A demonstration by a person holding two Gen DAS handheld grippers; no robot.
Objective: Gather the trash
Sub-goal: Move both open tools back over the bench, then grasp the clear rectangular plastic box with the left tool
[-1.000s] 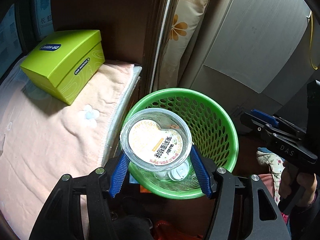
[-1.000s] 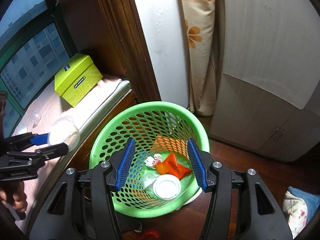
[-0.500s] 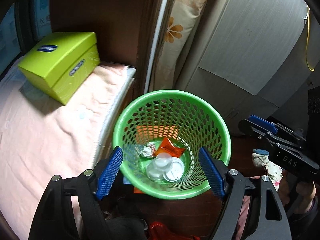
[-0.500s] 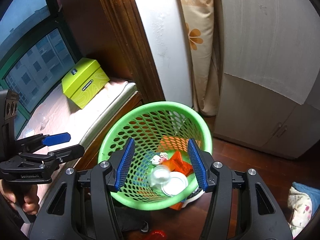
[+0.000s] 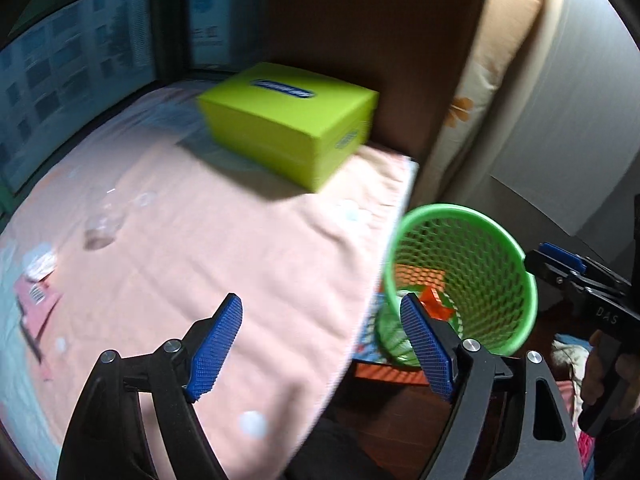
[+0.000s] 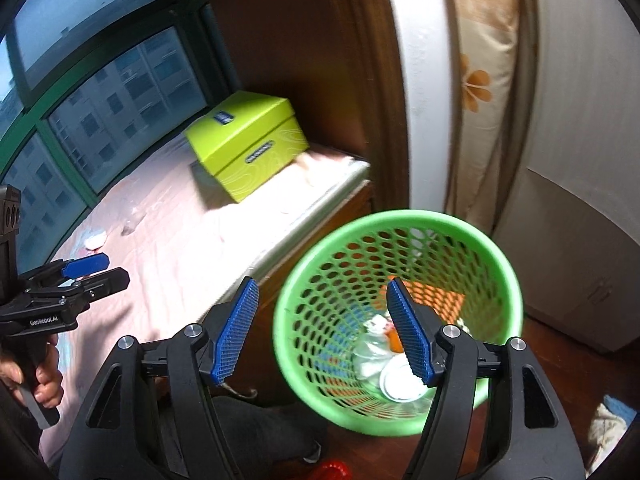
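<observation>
The green mesh basket (image 6: 400, 216) stands on the floor beside the bed, and it holds a clear cup with a white lid (image 6: 400, 380) and an orange wrapper (image 6: 394, 340). My right gripper (image 6: 322, 330) hovers over the basket's near left rim, its jaws opening with nothing between them. My left gripper (image 5: 320, 344) hangs over the pink blanket (image 5: 240, 260), jaws also opening and empty, with the basket (image 5: 452, 210) to its right. On the blanket at the far left lie a clear plastic piece (image 5: 102, 228), a white crumpled scrap (image 5: 38, 266) and a pink packet (image 5: 36, 300).
A lime green box (image 5: 288, 120) sits at the far end of the blanket against a dark wooden panel. Windows run along the left. A curtain and a white cupboard (image 6: 580, 160) stand behind the basket. Cloth lies on the floor at the right.
The left gripper let the lidded clear cup fall into the basket, then swung left over the blanket. The right gripper drew back to the left and its jaws widened.
</observation>
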